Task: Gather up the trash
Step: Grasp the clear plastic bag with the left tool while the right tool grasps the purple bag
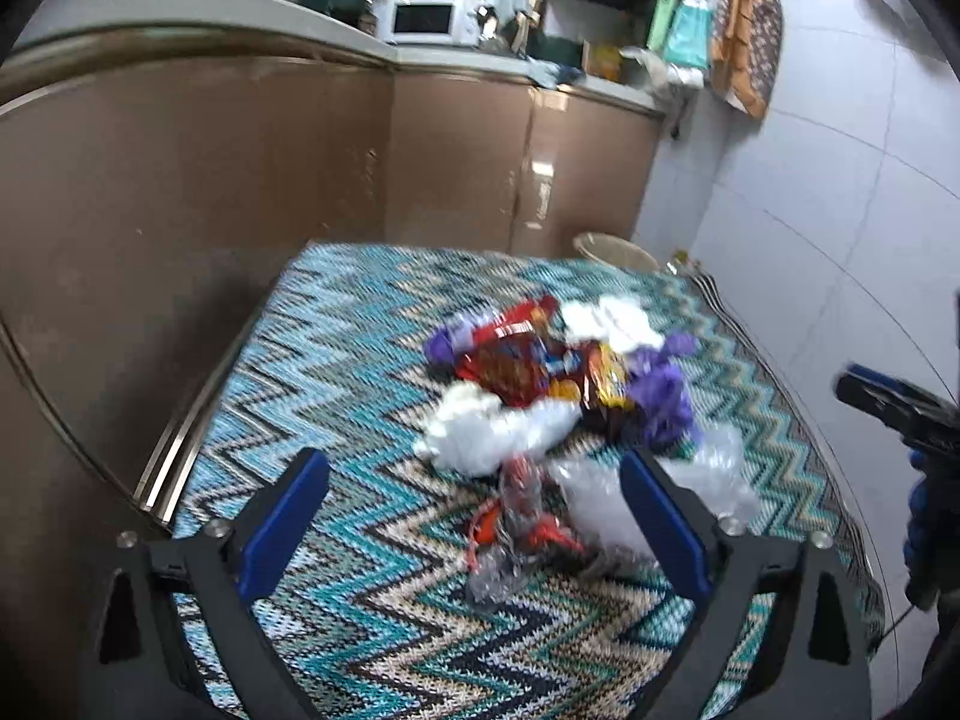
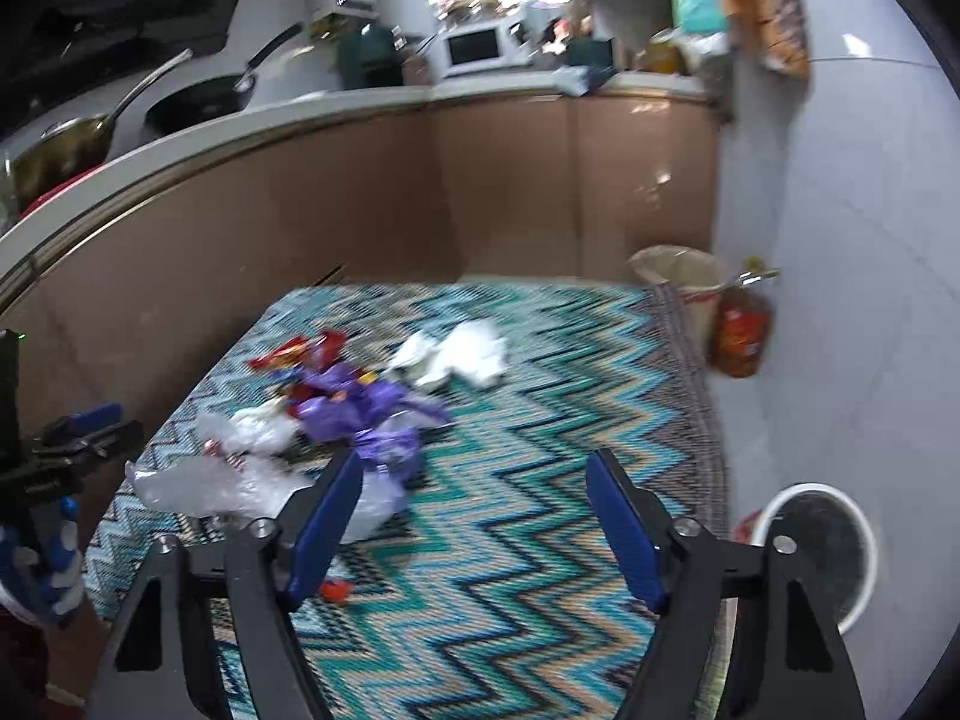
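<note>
A heap of trash lies on the zigzag mat (image 1: 336, 360): red snack packets (image 1: 510, 360), purple wrappers (image 1: 660, 390), white tissue (image 1: 474, 432) and clear plastic (image 1: 708, 468). My left gripper (image 1: 474, 462) is open just above the near side of the heap, and a clear wrapper with red print (image 1: 522, 516) lies between its fingers, untouched. My right gripper (image 2: 477, 462) is open over bare mat (image 2: 540, 396), to the right of the purple wrappers (image 2: 366, 402) and a clear plastic bag (image 2: 204, 486). White tissue (image 2: 462, 354) lies further back. Each gripper shows at the edge of the other's view.
A white bin with a dark liner (image 2: 816, 546) stands on the floor at the mat's near right. A beige basket (image 2: 678, 276) and an orange oil bottle (image 2: 741, 330) sit at the far right corner. Brown kitchen cabinets (image 1: 240, 180) border the mat on the left and behind.
</note>
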The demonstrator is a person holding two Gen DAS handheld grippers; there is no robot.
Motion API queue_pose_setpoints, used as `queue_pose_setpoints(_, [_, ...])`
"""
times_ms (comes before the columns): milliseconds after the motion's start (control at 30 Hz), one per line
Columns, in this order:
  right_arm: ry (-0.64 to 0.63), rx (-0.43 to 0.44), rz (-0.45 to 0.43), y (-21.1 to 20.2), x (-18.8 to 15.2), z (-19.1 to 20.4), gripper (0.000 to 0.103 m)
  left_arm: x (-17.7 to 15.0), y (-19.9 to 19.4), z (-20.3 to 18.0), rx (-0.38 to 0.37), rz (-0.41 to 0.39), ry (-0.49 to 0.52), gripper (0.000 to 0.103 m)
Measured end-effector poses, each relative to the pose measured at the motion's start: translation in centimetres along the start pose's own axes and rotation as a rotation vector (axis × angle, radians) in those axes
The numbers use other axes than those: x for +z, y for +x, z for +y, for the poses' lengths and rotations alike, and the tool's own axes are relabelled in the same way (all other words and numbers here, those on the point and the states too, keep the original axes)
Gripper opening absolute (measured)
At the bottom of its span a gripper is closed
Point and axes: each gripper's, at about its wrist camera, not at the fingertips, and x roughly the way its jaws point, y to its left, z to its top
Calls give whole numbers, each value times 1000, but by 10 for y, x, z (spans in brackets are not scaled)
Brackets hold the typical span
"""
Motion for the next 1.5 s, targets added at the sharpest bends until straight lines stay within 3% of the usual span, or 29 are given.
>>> queue_pose_setpoints(67, [-17, 32, 17, 10, 3, 8, 70, -3, 4, -2, -57, 16, 5, 84])
queue_pose_setpoints(167, [-44, 67, 37, 25, 6, 15, 69, -6, 5, -13, -173, 36, 31, 83])
queue_pose_setpoints(333, [-55, 97, 64, 45, 6, 19, 69, -14, -3, -54, -296, 41, 180, 83])
queue_pose_setpoints(500, [-49, 115, 96, 58, -1, 15, 69, -19, 3, -78, -301, 62, 254, 83])
queue_pose_setpoints(633, [-46, 118, 112, 62, -5, 14, 69, -20, 25, -81, -273, 112, 231, 81])
queue_pose_setpoints(800, [-45, 112, 115, 63, -6, 11, 69, -29, 50, -72, -282, 218, 179, 30])
queue_pose_setpoints(933, [-46, 114, 131, 69, -9, 10, 69, -34, 51, -72, -294, 230, 180, 29])
queue_pose_setpoints(1000, [-47, 124, 142, 74, -11, 13, 69, -34, 49, -74, -304, 218, 196, 19])
queue_pose_setpoints(1133, [-66, 155, 171, 86, -11, 21, 45, -35, 46, -80, -321, 202, 219, 8])
queue_pose_setpoints(1367, [-78, 171, 252, 117, -13, 31, 38, -33, 31, -84, -335, 171, 248, 5])
queue_pose_setpoints(1500, [-73, 185, 286, 128, -15, 30, 14, -35, 23, -82, -325, 168, 234, 5])
